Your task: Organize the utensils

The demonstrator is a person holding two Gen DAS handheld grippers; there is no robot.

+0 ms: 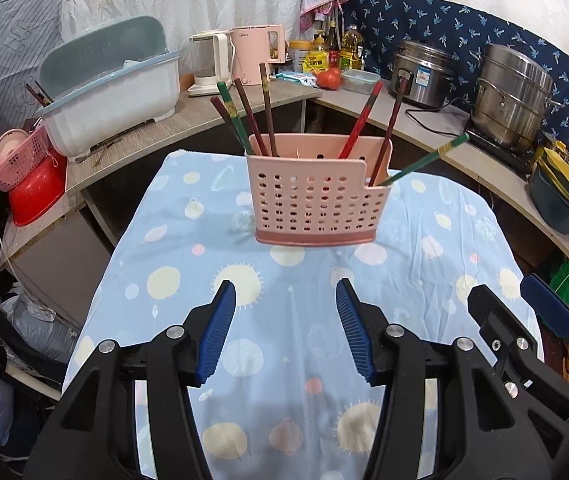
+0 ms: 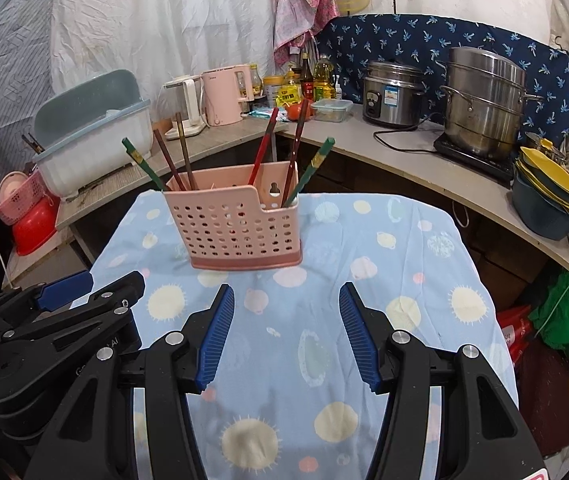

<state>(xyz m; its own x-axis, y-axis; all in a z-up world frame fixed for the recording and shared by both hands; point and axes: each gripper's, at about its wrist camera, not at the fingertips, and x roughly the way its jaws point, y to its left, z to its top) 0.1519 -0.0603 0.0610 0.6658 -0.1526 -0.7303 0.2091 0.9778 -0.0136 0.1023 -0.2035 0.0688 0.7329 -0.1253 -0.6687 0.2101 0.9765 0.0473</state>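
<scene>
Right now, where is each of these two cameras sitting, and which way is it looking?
Left wrist view: sits on the left gripper, looking forward and down over its open blue fingers at the pink utensil holder on the blue tablecloth; the right gripper shows at its right edge.
Right wrist view: sits on the right gripper, facing the same holder; the left gripper shows at its left edge.
Shared: holder, chopsticks, tablecloth, kitchen counter.
</scene>
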